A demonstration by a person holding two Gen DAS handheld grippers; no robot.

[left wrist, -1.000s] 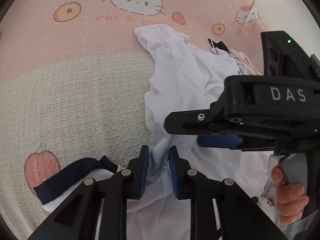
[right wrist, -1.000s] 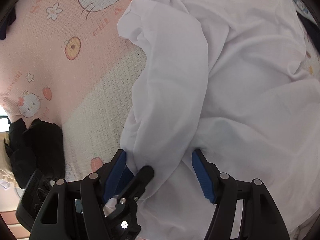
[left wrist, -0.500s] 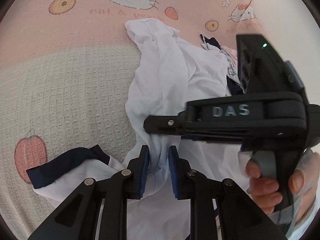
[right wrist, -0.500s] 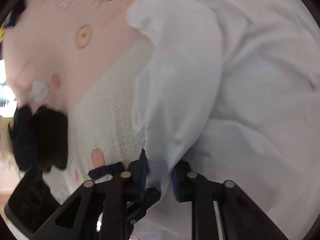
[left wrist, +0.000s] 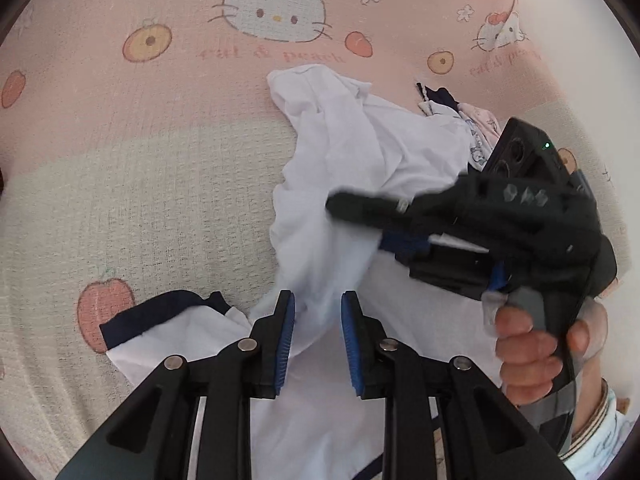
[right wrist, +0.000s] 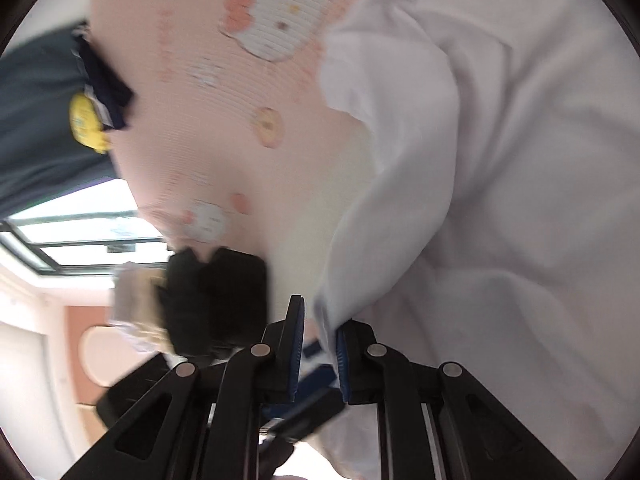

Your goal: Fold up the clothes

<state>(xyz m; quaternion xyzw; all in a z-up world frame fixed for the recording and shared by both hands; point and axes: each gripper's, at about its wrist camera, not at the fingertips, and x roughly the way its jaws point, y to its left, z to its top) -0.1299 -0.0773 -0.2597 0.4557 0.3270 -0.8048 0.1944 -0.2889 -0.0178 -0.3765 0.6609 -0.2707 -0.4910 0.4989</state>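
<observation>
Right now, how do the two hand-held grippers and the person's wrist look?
Both grippers are black plastic with blue ribbed pads and silver rivets. The right gripper has a grey trigger, pale lettering and a green light. The hand has a light printed cuff with a striped edge.

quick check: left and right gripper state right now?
Left gripper: closed on a bunch of the white garment, jaws just eased slightly.
Right gripper: jaws just closed, pinching the white garment's edge.
</observation>
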